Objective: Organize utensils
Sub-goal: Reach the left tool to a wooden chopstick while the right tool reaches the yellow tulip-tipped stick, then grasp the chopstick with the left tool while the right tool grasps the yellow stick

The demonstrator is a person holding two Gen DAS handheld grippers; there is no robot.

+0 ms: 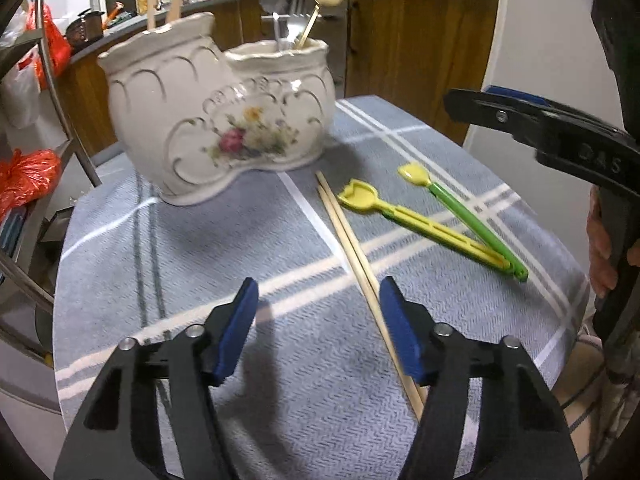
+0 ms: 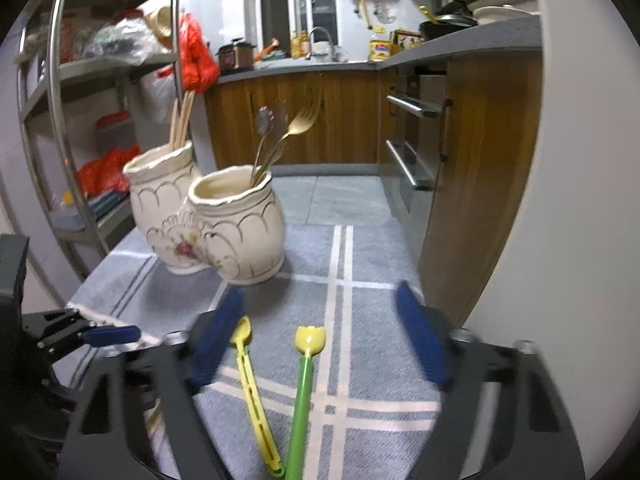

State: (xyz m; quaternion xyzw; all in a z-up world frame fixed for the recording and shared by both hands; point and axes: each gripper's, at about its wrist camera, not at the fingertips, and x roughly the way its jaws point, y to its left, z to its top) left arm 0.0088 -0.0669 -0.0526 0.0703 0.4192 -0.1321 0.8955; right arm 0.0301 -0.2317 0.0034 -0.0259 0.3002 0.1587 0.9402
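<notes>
A cream double ceramic holder (image 1: 216, 120) (image 2: 224, 220) stands at the back of the table. Its left pot holds wooden chopsticks (image 2: 180, 120); its right pot holds metal forks (image 2: 280, 136). A loose pair of chopsticks (image 1: 352, 240) lies on the cloth, running just inside the right finger of my left gripper (image 1: 318, 286), which is open and pressing on nothing. Yellow-and-green tongs (image 1: 440, 224) (image 2: 280, 380) lie spread on the cloth between the jaws of my right gripper (image 2: 320, 292); its pads stand apart from them. In each wrist view the other gripper shows at the edge (image 1: 480, 98) (image 2: 112, 334).
A grey striped tablecloth (image 1: 200, 260) covers the small table. A metal shelf rack (image 2: 56, 120) with red bags stands to the left, wooden kitchen cabinets (image 2: 300, 120) behind, a white wall (image 2: 560, 240) at the right. A person's hand (image 1: 600, 248) grips the right tool.
</notes>
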